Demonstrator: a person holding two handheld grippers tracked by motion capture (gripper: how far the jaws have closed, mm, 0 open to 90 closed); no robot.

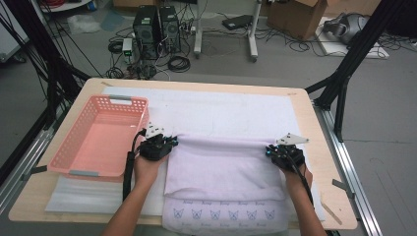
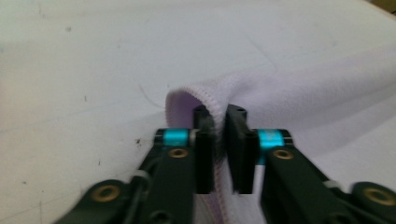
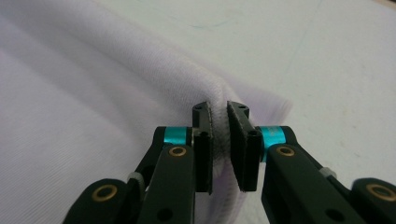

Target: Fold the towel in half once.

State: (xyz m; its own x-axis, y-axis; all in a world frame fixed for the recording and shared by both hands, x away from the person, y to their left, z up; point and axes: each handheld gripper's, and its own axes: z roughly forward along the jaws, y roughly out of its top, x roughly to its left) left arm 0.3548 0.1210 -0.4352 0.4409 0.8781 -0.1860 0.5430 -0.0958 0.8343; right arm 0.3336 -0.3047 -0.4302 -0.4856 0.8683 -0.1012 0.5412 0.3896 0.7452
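A pale lilac towel (image 1: 223,167) lies folded on the white mat, its near hem printed with small dog faces. My left gripper (image 1: 169,142) is shut on the towel's far left corner; in the left gripper view (image 2: 219,116) the stitched hem (image 2: 196,91) loops up between the jaws. My right gripper (image 1: 270,150) is shut on the far right corner, and in the right gripper view (image 3: 219,112) the cloth (image 3: 116,93) is bunched between the pads. Both corners are held just above the mat.
A pink plastic basket (image 1: 74,147) stands empty at the left of the table. The white mat (image 1: 221,108) covers the wooden table (image 1: 324,152). Computer towers, cables and boxes sit on the floor beyond the far edge.
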